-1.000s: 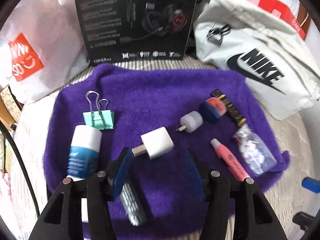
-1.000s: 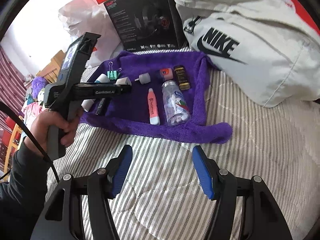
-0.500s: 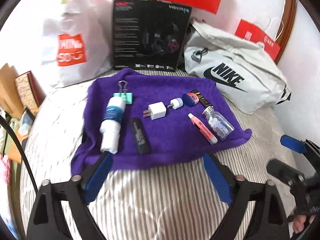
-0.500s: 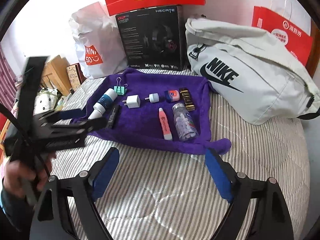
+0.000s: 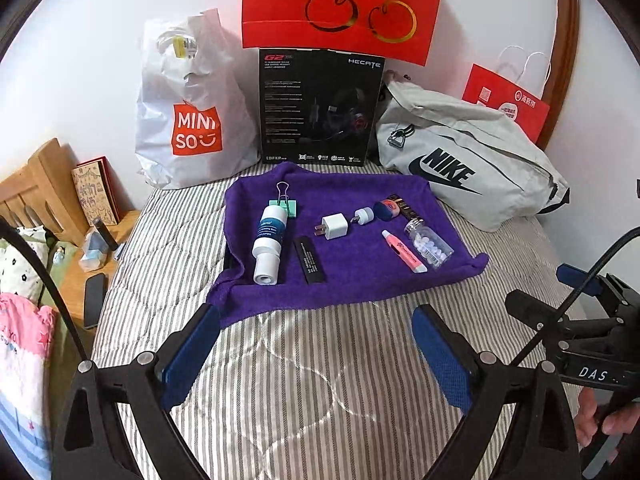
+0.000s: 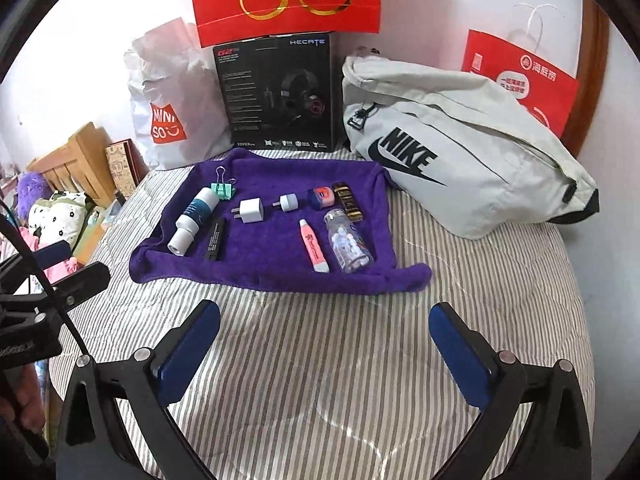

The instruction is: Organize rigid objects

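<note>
A purple towel (image 5: pixel 360 276) (image 6: pixel 280 276) lies on the striped bed. On it lie a white and blue bottle (image 5: pixel 269 238) (image 6: pixel 194 216), a green binder clip (image 5: pixel 285 204), a black stick (image 5: pixel 309 260), a white charger plug (image 5: pixel 334 227) (image 6: pixel 250 210), a small round adapter (image 5: pixel 363 215), a blue-pink tin (image 5: pixel 386 209), a dark gold tube (image 6: pixel 349 202), a pink tube (image 5: pixel 404 251) (image 6: pixel 314 250) and a clear pill bottle (image 5: pixel 428 243) (image 6: pixel 348 245). My left gripper (image 5: pixel 316 356) and right gripper (image 6: pixel 324 348) are both open and empty, over the bed in front of the towel.
A grey Nike bag (image 5: pixel 468 164) lies right of the towel. A black headset box (image 5: pixel 320 112), a white Miniso bag (image 5: pixel 192 112) and red paper bags (image 5: pixel 344 4) stand at the wall. A wooden bedside stand (image 5: pixel 80 264) with a phone is at the left.
Both grippers have pulled back and up from the towel. The left gripper was low over the charger plug; now it is wide open over the bare bed.
</note>
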The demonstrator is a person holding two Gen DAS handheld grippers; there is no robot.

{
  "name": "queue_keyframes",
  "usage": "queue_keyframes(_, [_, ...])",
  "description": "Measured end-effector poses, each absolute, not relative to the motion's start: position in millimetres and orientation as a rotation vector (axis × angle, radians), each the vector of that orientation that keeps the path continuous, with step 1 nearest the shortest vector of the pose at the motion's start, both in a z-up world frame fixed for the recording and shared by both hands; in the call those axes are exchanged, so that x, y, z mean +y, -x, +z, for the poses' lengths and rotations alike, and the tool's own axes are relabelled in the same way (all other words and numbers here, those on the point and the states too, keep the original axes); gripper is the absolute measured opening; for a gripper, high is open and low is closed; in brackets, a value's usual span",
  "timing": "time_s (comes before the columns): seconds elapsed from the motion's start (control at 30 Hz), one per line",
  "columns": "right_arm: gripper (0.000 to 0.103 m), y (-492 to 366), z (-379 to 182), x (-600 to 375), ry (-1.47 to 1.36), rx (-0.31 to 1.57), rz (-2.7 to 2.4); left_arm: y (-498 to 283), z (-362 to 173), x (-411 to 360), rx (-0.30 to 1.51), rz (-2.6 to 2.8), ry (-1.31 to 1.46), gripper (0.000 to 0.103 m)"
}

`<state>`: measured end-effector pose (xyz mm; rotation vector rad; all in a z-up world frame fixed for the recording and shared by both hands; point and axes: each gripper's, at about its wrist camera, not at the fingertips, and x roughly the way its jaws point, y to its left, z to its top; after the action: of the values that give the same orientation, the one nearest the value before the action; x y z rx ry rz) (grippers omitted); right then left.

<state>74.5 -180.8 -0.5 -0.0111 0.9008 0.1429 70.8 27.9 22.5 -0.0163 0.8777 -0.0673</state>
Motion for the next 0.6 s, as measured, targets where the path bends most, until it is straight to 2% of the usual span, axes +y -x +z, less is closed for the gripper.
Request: queue_keyframes(0.6, [0.103, -55, 10, -188, 0.007, 0.917, 0.096, -57, 35, 18, 0.874, -0.080, 0.021, 0.097])
